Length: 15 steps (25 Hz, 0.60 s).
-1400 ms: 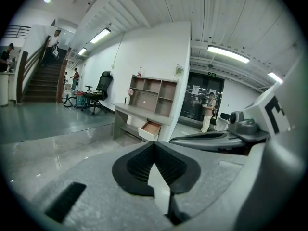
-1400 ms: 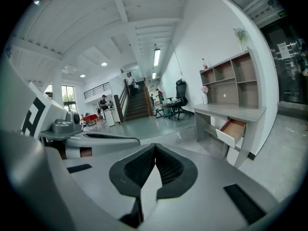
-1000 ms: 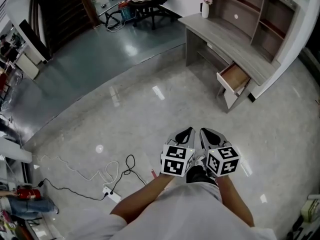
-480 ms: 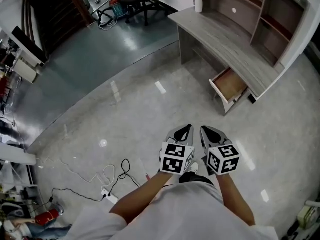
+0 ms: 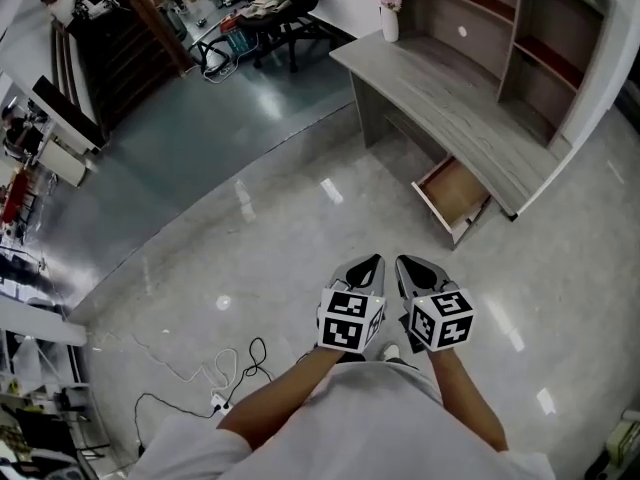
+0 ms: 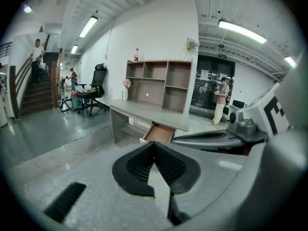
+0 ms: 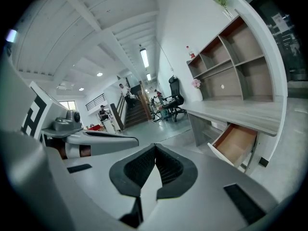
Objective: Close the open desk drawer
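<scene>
Drawer (image 5: 452,196) nearer now, L hand-held gripper (image 5: 375,261), R hand-held gripper (image 5: 403,262) both closed, vase (image 5: 389,23) on desk (image 5: 440,78)

White vase with pink flowers (image 5: 389,13): far ahead of the left hand-held gripper (image 5: 376,262). Black office chair (image 6: 97,78): ahead-left, farther off. Power strip (image 5: 218,403) with cables on glossy floor (image 5: 250,258): left, behind. Staircase (image 6: 33,93): far left.

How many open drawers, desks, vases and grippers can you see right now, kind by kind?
Open drawer: 1
Desk: 1
Vase with pink flowers: 1
Grippers: 2, the left gripper and the right gripper, both shut and empty
Total: 5
</scene>
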Tool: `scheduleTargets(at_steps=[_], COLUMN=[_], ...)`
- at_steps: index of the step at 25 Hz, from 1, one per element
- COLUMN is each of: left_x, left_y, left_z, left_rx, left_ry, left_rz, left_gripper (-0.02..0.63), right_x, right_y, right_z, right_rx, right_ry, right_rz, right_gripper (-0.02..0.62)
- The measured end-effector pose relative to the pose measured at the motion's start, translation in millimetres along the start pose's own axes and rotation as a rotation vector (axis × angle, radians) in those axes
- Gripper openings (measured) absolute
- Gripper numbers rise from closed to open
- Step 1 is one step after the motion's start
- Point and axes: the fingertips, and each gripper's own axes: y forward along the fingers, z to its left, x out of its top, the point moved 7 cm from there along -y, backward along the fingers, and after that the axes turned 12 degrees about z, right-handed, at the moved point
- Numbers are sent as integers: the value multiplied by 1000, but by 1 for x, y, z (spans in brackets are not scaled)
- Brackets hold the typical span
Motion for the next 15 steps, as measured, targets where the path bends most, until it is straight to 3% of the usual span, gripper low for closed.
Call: scheduleTargets(at_steps=[9, 15], left_x=[33, 53], left_y=[45, 79], left_z=[-5, 15], left_rx=[-73, -135], left_ry=[55, 81], left_rz=[6, 17], left_gripper=[3, 3], right_x=[13, 26], right_y=[8, 35], right_z=[-41, -64], right_rx=[-72, -131], right_ry=[49, 87], right_rz=[-21, -15], right_gripper=[2, 2])
